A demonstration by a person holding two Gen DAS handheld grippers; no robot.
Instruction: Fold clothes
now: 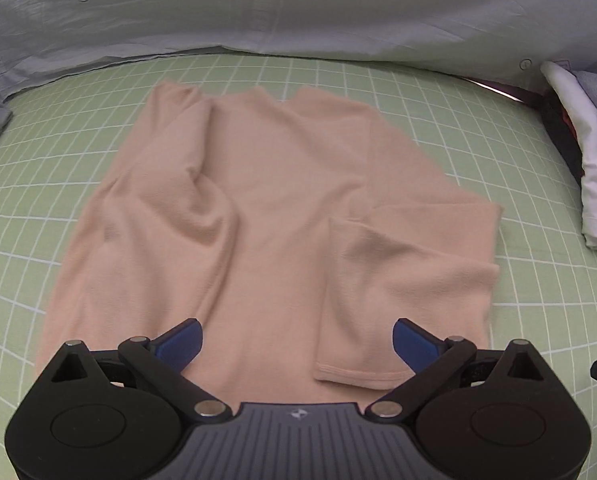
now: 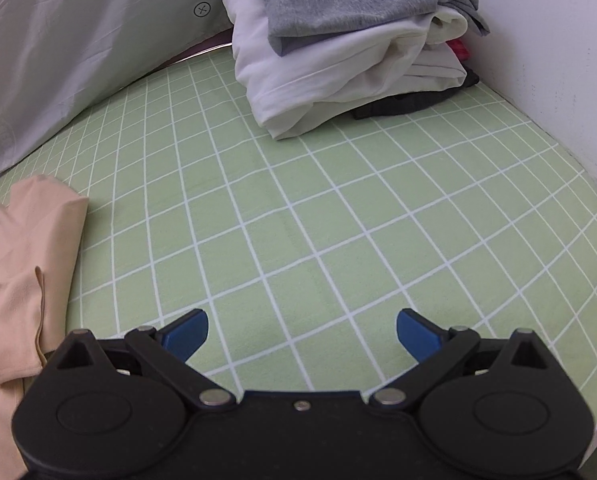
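Peach shirt [image 1: 258, 208] lies spread on green checked bedsheet [image 2: 298, 220], mid-bed, neckline toward the far edge, one sleeve folded in over the body on the right side, wrinkles on the left. L gripper [image 1: 297, 344] hangs just above the near hem, blue fingers [image 1: 180, 342] spread wide, holding nothing. R gripper [image 2: 302, 332] over bare sheet beside shirt, fingers also apart & empty. Pile of folded clothes [image 2: 350, 48] sits in far right corner by the wall [image 2: 558, 40]; carrot-print quilt [image 1: 298, 8] along far edge.

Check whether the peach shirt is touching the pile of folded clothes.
Apart. The right wrist view shows bare green checked sheet between the peach shirt and the pile of folded clothes.
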